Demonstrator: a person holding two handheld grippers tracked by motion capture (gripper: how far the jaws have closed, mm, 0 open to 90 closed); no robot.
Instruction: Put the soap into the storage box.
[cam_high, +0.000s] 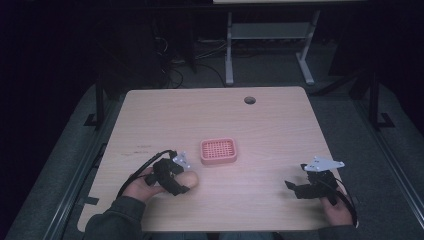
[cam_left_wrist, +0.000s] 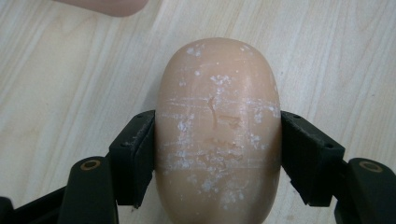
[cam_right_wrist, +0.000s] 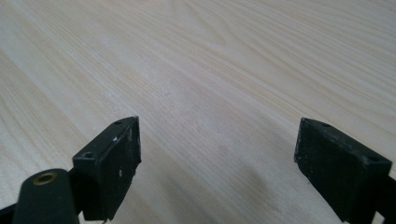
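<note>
A light wooden table (cam_high: 270, 125) with rounded corners and a round cable hole (cam_high: 250, 100) near its far edge fills the middle of the high view, standing on a dark floor. Beyond it stands a white metal desk frame (cam_high: 229, 50). Near the table's centre lies a pink square plastic soap dish (cam_high: 218, 151) with a gridded top. The left gripper (cam_high: 181, 176), held in the person's left hand (cam_high: 140, 186) near the front-left of the table, has its jaws clamped on the two long sides of a tan oval bar of soap (cam_left_wrist: 218, 130) speckled with white flecks; the soap rests on the wood just in front and left of the dish, apart from it. The right gripper (cam_high: 296, 187), held in the right hand (cam_high: 339, 210) at the front-right, is well apart from the dish, its jaws spread wide over bare wood with nothing between them.
</note>
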